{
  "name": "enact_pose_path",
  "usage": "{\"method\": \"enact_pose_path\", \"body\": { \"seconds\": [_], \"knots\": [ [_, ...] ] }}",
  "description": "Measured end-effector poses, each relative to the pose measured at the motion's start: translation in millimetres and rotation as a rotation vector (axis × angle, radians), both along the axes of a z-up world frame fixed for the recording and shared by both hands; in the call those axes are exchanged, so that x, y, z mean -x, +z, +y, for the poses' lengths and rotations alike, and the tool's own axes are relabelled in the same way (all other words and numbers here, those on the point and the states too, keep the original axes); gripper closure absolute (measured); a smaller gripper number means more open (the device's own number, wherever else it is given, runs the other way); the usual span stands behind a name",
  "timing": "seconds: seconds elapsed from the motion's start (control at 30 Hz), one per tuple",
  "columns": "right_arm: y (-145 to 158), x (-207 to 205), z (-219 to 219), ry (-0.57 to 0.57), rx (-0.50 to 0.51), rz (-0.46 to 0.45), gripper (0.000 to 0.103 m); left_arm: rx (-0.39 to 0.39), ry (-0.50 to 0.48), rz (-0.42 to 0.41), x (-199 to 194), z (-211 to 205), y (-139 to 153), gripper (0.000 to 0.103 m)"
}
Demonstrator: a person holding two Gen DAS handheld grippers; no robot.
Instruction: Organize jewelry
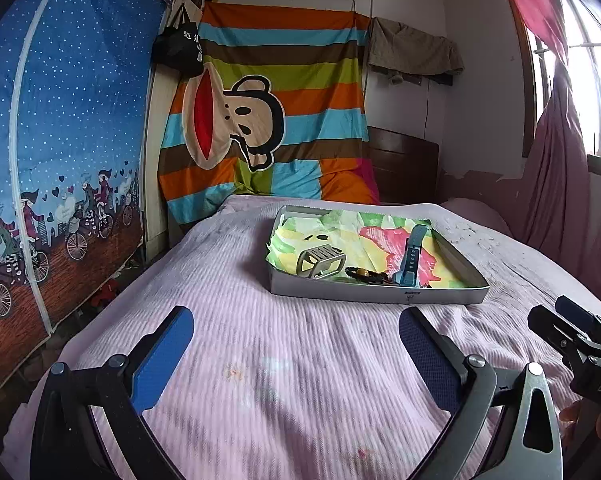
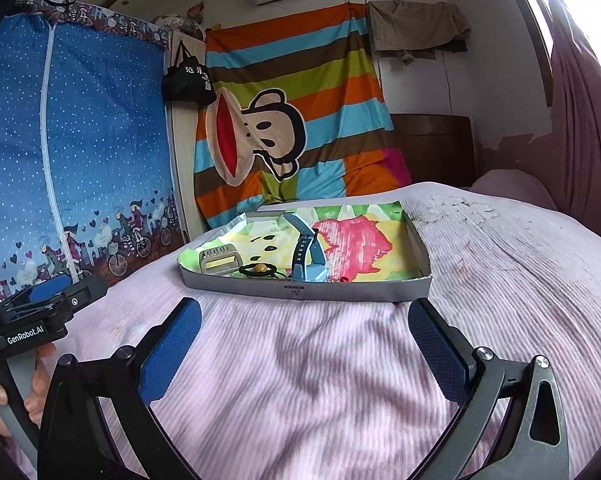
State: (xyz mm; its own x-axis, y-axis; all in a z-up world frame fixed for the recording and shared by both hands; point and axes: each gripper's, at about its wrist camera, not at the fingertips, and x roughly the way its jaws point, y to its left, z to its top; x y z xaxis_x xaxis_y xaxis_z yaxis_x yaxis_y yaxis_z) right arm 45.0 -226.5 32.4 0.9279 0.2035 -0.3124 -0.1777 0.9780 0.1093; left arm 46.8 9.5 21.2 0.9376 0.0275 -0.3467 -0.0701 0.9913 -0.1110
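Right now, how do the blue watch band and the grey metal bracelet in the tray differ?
The blue watch band is long and arches up over the lining; the grey metal bracelet is a squat, boxy loop. The band sits mid-tray, the bracelet nearer the tray's left corner. Both lie on the colourful lining, untouched.

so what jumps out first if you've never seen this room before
Probably the striped sheet with the big cartoon monkey face hanging on the far wall, and the blue dotted wardrobe cover to its left. Nearer, a shallow tray sits on the pink bedspread, lined with bright paper and holding a blue watch, a grey metal watch band and a dark beaded bracelet. Both grippers, left and right, hover open before it.
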Motion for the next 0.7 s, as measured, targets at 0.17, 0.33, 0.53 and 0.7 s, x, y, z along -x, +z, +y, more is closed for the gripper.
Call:
{"method": "enact_pose_path", "body": {
  "seconds": [0.17,0.33,0.53,0.7],
  "knots": [
    [-1.9,11.9,2.1,-0.015,0.003,-0.001,0.001,-0.021,-0.014,0.006,10.1,-3.3,-2.5,0.000],
    [-5.4,24.7,3.6,-0.033,0.008,-0.010,0.001,-0.046,-0.013,-0.001,19.8,-5.7,-6.5,0.000],
    [-16.0,34.2,5.4,-0.039,0.017,0.011,0.001,-0.037,-0.018,0.007,25.1,-2.8,-13.4,0.000],
    [-24.8,34.0,5.1,-0.049,0.037,0.031,0.001,-0.019,-0.022,0.018,27.6,-0.9,-19.8,0.000]
  ]
}}
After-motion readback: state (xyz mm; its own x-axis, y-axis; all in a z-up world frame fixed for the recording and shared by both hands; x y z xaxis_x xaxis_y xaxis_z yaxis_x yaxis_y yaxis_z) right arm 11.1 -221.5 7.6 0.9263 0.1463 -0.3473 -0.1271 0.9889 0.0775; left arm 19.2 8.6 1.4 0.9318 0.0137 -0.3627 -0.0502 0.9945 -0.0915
